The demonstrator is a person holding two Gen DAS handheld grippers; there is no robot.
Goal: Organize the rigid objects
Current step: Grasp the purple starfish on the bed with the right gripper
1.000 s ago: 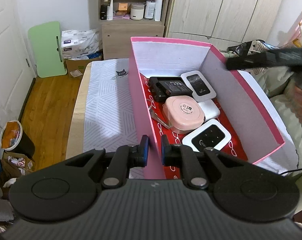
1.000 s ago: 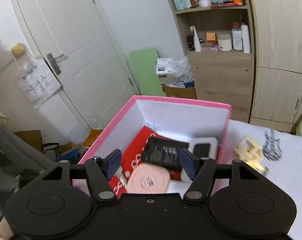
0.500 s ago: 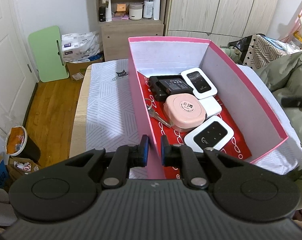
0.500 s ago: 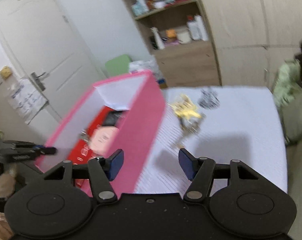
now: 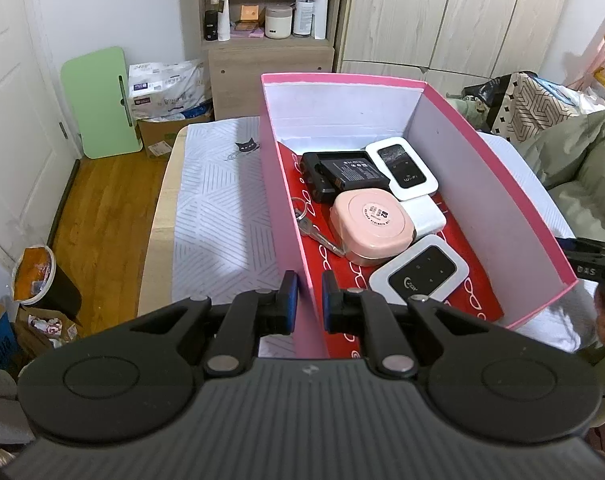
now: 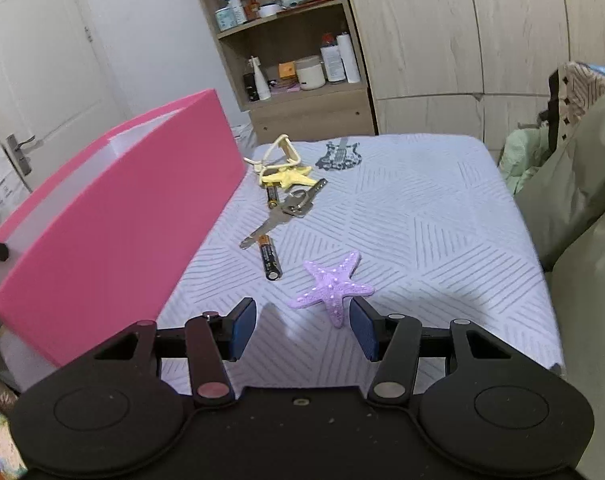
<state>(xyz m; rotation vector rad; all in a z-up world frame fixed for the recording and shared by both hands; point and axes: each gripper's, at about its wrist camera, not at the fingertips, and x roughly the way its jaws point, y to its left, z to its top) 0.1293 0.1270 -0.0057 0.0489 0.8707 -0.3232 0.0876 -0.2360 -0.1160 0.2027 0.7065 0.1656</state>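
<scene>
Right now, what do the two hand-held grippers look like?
Both alike: the left hand-held gripper and right hand-held gripper have black bodies with round discs either side, black linkage arms with silver pivot pins, and blue pads on the fingers. The left body is ribbed grey.

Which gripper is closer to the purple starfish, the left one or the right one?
Right. The right gripper hovers just short of the purple starfish, jaws open and just been closing, nothing between them. The left gripper is clamped on the pink box wall, across the box from it.
</scene>
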